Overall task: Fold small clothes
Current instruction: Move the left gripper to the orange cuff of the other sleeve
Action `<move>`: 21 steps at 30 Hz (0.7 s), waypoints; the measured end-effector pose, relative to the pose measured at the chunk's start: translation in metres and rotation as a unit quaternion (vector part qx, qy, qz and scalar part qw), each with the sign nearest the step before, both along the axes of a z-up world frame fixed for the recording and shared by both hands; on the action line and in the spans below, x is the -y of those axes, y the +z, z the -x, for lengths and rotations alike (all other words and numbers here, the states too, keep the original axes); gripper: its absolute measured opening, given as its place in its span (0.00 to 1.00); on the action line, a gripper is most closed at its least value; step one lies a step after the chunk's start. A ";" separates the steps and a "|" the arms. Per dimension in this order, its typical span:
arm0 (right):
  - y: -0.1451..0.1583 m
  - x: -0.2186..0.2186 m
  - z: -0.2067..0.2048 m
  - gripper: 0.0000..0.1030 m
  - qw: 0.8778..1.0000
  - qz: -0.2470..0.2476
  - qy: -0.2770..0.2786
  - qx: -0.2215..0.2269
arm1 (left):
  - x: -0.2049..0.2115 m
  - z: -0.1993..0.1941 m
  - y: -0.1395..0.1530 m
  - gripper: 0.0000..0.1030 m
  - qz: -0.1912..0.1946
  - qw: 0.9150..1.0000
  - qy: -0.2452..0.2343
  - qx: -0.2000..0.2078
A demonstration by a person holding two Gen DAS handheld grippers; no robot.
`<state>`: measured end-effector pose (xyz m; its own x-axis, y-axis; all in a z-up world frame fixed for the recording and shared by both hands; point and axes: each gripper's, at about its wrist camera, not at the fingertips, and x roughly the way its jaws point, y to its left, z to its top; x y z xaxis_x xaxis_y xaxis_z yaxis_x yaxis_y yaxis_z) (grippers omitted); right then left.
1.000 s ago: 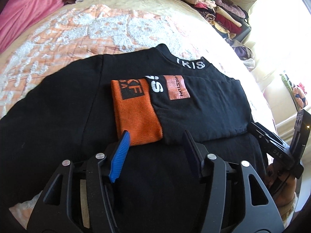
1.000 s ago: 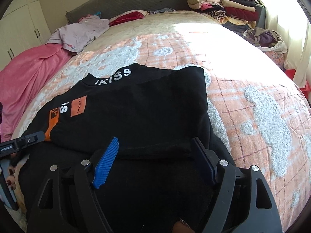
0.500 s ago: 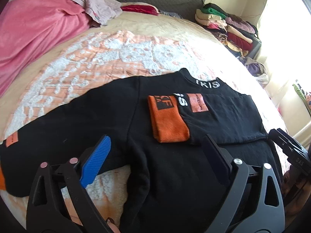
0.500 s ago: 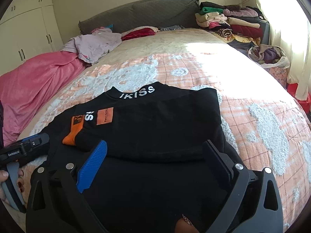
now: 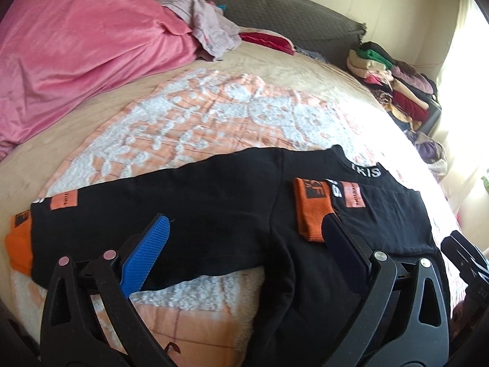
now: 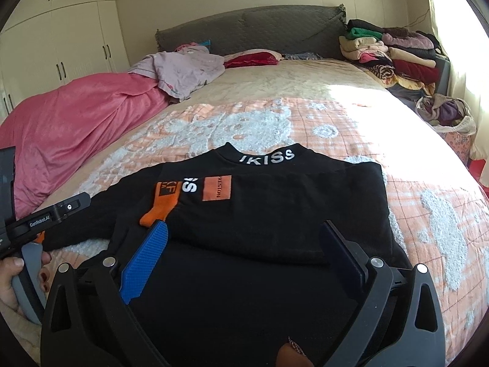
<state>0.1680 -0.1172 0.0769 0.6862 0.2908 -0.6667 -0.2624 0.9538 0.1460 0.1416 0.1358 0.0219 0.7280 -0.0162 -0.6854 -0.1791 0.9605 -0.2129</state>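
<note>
A black sweatshirt (image 5: 232, 202) (image 6: 275, 214) with orange cuffs and a white-lettered collar lies flat on the bed. One sleeve is folded across the chest, its orange cuff (image 5: 311, 211) (image 6: 163, 203) lying on the body. The other sleeve stretches out to the left, ending in an orange cuff (image 5: 20, 244). My left gripper (image 5: 244, 229) is open and empty above the outstretched sleeve near the armpit. My right gripper (image 6: 244, 238) is open and empty above the lower body of the sweatshirt. The left gripper's body also shows in the right wrist view (image 6: 49, 215).
A peach and white blanket (image 5: 198, 122) covers the bed under the sweatshirt. A pink blanket (image 5: 76, 61) is heaped at the left. Stacked folded clothes (image 6: 388, 52) sit at the far right by the headboard. A bag of clothes (image 6: 446, 114) stands beside the bed.
My left gripper has swung left, from over the folded cuff to over the outstretched sleeve. My right gripper has pulled back and up. Both stayed open.
</note>
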 end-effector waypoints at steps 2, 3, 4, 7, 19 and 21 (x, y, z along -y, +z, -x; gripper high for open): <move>0.002 -0.008 0.002 0.95 1.000 0.003 0.009 0.003 | -0.006 0.004 0.001 0.91 0.000 1.000 0.012 0.004; 0.003 -0.012 0.003 0.96 1.000 0.004 0.015 0.004 | -0.008 0.007 0.001 0.91 0.001 1.000 0.017 0.006; 0.003 -0.016 0.004 0.95 1.000 0.003 0.020 0.005 | -0.012 0.009 0.001 0.91 0.001 1.000 0.025 0.008; 0.005 -0.027 0.006 0.95 0.999 0.004 0.036 0.005 | -0.021 0.016 0.002 0.91 0.008 0.999 0.041 0.012; 0.008 -0.073 0.007 0.96 0.996 0.017 0.091 0.011 | -0.057 0.037 0.000 0.91 0.017 0.989 0.144 0.013; 0.009 -0.080 0.006 0.96 0.995 0.014 0.098 0.011 | -0.061 0.040 0.001 0.91 0.012 0.987 0.162 0.014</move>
<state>0.1621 -0.0369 0.0857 0.6331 0.4023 -0.6613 -0.4462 0.8878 0.1129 0.1018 0.1972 0.0230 0.7159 0.2041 -0.6677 -0.4693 0.8487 -0.2438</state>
